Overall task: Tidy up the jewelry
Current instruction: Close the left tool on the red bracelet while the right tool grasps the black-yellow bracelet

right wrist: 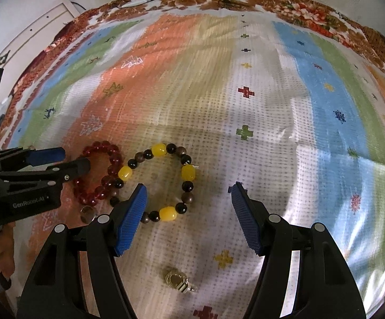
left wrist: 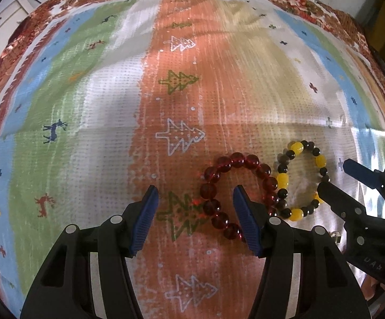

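Red bead bracelet lies flat on the striped cloth, on the orange band w/ tree prints, touching the yellow-and-black bead bracelet beside it on the white band. Both are closed loops, side by side.

Left gripper hangs over the red bracelet, pointing steeply down; jaws stand fairly wide apart w/ nothing pinched. In the left wrist view its right blue pad overlaps the bracelet's loop and the left pad sits clear over the cloth; can't tell if either touches.

Right gripper is over the yellow-and-black bracelet, jaws also wide, nothing gripped. Its left pad covers the loop's lower-left beads, right pad is off to the side over bare cloth.

Small gold ring-like piece lies near the bottom btwn the right gripper's fingers, apart from the bracelets. Another small round gold item sits just below the red bracelet.
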Motion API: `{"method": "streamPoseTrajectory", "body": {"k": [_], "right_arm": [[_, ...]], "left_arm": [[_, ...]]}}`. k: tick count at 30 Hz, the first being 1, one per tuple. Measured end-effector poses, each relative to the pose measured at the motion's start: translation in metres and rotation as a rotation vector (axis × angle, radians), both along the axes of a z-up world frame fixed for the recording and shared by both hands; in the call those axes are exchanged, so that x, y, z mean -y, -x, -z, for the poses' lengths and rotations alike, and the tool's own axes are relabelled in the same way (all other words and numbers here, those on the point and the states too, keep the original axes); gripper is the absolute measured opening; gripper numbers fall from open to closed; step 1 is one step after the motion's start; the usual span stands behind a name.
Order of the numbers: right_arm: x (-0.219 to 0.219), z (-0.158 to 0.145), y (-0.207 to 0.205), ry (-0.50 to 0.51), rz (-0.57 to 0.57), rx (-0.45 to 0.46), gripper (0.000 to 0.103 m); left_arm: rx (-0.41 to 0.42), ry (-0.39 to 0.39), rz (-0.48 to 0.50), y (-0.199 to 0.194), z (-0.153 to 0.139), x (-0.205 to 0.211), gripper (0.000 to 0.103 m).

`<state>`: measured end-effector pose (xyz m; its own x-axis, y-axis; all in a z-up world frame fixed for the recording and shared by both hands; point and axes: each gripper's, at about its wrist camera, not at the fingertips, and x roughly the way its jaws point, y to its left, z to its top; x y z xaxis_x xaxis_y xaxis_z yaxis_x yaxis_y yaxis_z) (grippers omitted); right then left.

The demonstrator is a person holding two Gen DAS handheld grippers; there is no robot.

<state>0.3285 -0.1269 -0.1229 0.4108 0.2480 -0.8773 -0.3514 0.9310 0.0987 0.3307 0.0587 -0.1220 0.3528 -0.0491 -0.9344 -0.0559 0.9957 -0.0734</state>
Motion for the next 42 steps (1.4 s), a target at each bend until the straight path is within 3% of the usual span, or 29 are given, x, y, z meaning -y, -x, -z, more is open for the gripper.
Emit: {"method": "streamPoseTrajectory", "body": {"k": [11, 17, 20, 23, 25, 27, 36, 42], "right_arm": [[-0.003, 0.010, -0.002, 0.019, -0.008, -0.021, 0.066], [-0.003, 0.012, 0.000, 0.036, -0.014, -0.021, 0.065], [-0.002, 0.012, -0.001, 0.061, -0.003, -0.017, 0.054], [0.003, 0.012, -0.003, 0.062, 0.008, -0.021, 0.043], [0.006, 0.012, -0.004, 0.063, 0.013, -0.018, 0.022], [0.009, 0.013, -0.005, 0.048, 0.017, -0.028, 0.013], [0.009, 0.009, -0.002, 0.028, -0.003, -0.023, 0.011], [0.008, -0.005, 0.006, 0.007, -0.017, -0.005, 0.011]], "left_arm": [[-0.004, -0.036, 0.027, -0.003, 0.007, 0.003, 0.059], [-0.007, -0.050, 0.022, -0.004, 0.007, 0.000, 0.049], [-0.010, -0.059, 0.020, -0.004, 0.007, -0.002, 0.043], [-0.012, -0.066, 0.019, -0.005, 0.007, -0.004, 0.030], [-0.015, -0.065, 0.015, -0.006, 0.007, -0.007, 0.017], [-0.017, -0.058, 0.014, -0.007, 0.008, -0.008, 0.013], [-0.016, -0.045, 0.013, -0.002, 0.001, -0.008, 0.013], [0.026, -0.025, 0.018, 0.007, -0.019, -0.003, 0.013]]}}
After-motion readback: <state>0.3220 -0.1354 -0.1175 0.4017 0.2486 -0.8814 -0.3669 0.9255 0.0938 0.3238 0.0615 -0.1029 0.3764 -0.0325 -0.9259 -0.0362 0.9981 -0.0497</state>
